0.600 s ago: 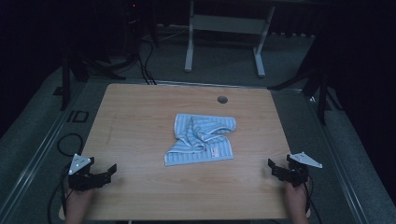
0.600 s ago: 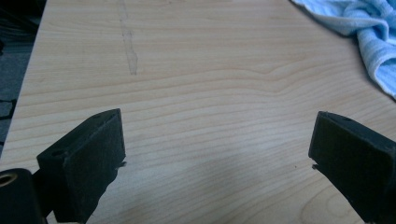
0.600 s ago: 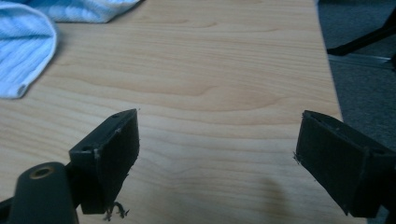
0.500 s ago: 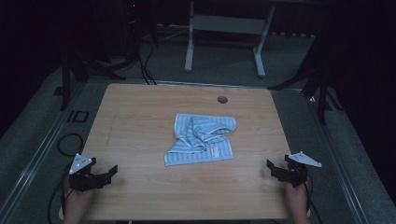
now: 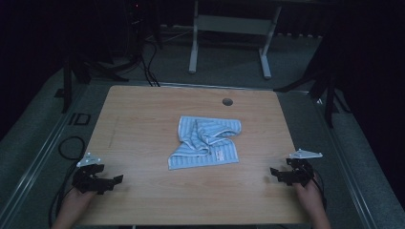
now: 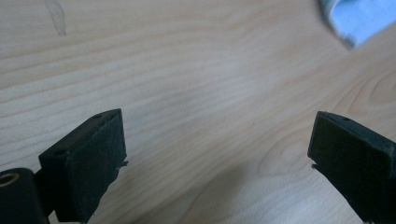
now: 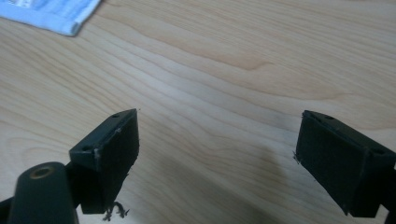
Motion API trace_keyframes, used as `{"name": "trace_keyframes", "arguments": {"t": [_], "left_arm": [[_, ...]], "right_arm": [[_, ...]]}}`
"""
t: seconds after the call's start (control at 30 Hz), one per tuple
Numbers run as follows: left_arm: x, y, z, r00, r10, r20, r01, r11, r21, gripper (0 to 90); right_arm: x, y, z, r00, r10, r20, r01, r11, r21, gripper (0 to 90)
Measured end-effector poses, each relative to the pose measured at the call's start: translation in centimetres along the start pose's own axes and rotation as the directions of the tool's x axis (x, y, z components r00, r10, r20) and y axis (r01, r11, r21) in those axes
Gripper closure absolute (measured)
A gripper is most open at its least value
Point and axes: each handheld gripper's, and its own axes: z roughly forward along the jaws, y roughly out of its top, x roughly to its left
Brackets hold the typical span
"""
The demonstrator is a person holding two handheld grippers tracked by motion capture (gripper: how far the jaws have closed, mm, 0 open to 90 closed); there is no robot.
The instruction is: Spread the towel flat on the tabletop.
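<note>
A light blue striped towel lies crumpled in the middle of the wooden table, its upper part bunched. My left gripper rests low at the table's front left, open, nothing between its jaws; a corner of the towel shows far off at the top right of the left gripper view. My right gripper sits at the front right, also open and empty. The towel's edge appears at the top left of the right gripper view. Both grippers are well apart from the towel.
A round cable hole sits near the table's far edge. Beyond the table stands a white metal frame on a dark floor. Black cables lie along the left side. Bare wood surrounds the towel.
Both grippers have barely shifted; the right one has eased slightly left. The towel lies as before.
</note>
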Motion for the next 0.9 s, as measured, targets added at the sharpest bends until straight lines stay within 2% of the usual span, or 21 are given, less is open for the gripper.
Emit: {"name": "trace_keyframes", "arguments": {"t": [0.03,0.1,0.13,0.23,0.27,0.3,0.33,0.37,0.43,0.47,0.5,0.53,0.57,0.6,0.63,0.73,0.77,0.8,0.83,0.87,0.9], "left_arm": [[0.0,0.0,0.0,1.0,0.0,0.0,0.0,1.0,0.0,4.3],[-0.3,0.5,0.2,0.9992,0.022,0.033,-0.023,0.9987,0.046,4.7],[-0.4,0.7,0.3,0.9987,0.032,0.04,-0.035,0.997,0.069,4.7],[-0.8,1.5,0.8,0.9966,0.057,0.06,-0.065,0.9898,0.127,4.7],[-1.0,1.7,0.9,0.9959,0.073,0.054,-0.08,0.9872,0.138,4.7],[-1.2,1.9,1.0,0.9945,0.087,0.057,-0.095,0.9843,0.149,4.7],[-1.6,2.4,1.2,0.9919,0.111,0.061,-0.12,0.9786,0.167,4.7],[-1.6,2.4,1.2,0.9919,0.111,0.061,-0.12,0.9786,0.167,4.7],[-1.9,2.8,1.4,0.9891,0.13,0.07,-0.141,0.9713,0.192,4.7],[-2.3,3.1,1.6,0.9853,0.152,0.077,-0.166,0.9615,0.219,4.7],[-2.3,3.1,1.6,0.9853,0.152,0.077,-0.166,0.9615,0.219,4.7],[-2.6,3.2,1.7,0.9829,0.165,0.081,-0.18,0.9545,0.238,4.7],[-2.8,3.3,1.9,0.9794,0.183,0.085,-0.199,0.9467,0.253,4.7],[-3.1,3.5,2.1,0.9775,0.191,0.09,-0.208,0.9393,0.272,4.7],[-3.2,3.7,2.3,0.9765,0.191,0.1,-0.212,0.9302,0.299,4.7],[-4.1,4.3,3.0,0.9671,0.232,0.106,-0.254,0.8971,0.361,4.7],[-4.6,4.7,3.3,0.9614,0.251,0.112,-0.275,0.8817,0.383,4.7],[-4.8,4.9,3.5,0.9589,0.26,0.115,-0.284,0.8739,0.395,4.7],[-4.8,4.9,3.5,0.9589,0.26,0.115,-0.284,0.8739,0.395,4.7],[-5.0,5.2,3.7,0.9547,0.272,0.121,-0.298,0.8624,0.41,4.7],[-5.5,5.6,4.1,0.9473,0.294,0.128,-0.32,0.8436,0.431,4.7]], "right_arm": [[0.0,0.0,0.0,1.0,0.0,0.0,0.0,1.0,0.0,13.2],[-0.1,0.4,0.0,0.9996,0.009,-0.027,-0.008,1.0,0.02,12.9],[-0.1,0.8,0.1,0.999,-0.003,-0.044,0.006,0.998,0.059,13.0],[0.0,1.4,0.2,0.998,-0.031,-0.054,0.037,0.994,0.107,13.3],[0.2,1.9,0.2,0.995,-0.05,-0.087,0.063,0.986,0.153,13.7],[0.2,1.9,0.2,0.995,-0.05,-0.087,0.063,0.986,0.153,13.7],[0.4,2.4,0.3,0.9909,-0.072,-0.114,0.093,0.976,0.195,13.9],[0.4,2.4,0.3,0.9909,-0.072,-0.114,0.093,0.976,0.195,13.9],[0.6,2.9,0.4,0.9858,-0.088,-0.143,0.119,0.967,0.224,14.2],[0.8,3.2,0.5,0.9809,-0.1,-0.167,0.14,0.958,0.25,14.2],[0.8,3.2,0.5,0.9809,-0.1,-0.167,0.14,0.958,0.25,14.2],[1.0,3.6,0.7,0.977,-0.111,-0.182,0.159,0.949,0.271,14.2],[1.0,3.6,0.7,0.977,-0.111,-0.182,0.159,0.949,0.271,14.2],[1.3,3.9,0.9,0.9742,-0.122,-0.19,0.175,0.939,0.296,14.2],[1.3,3.9,0.9,0.9742,-0.122,-0.19,0.175,0.939,0.296,14.2],[1.7,4.5,1.4,0.9698,-0.134,-0.204,0.198,0.921,0.336,14.2],[1.8,4.7,1.6,0.968,-0.145,-0.205,0.211,0.913,0.348,14.2],[2.1,5.0,2.0,0.9646,-0.155,-0.213,0.226,0.903,0.365,14.2],[2.1,5.0,2.0,0.9646,-0.155,-0.213,0.226,0.903,0.365,14.2],[2.3,5.2,2.2,0.962,-0.16,-0.221,0.235,0.898,0.372,14.2],[2.6,5.6,2.7,0.9561,-0.177,-0.234,0.259,0.882,0.393,14.2]]}}
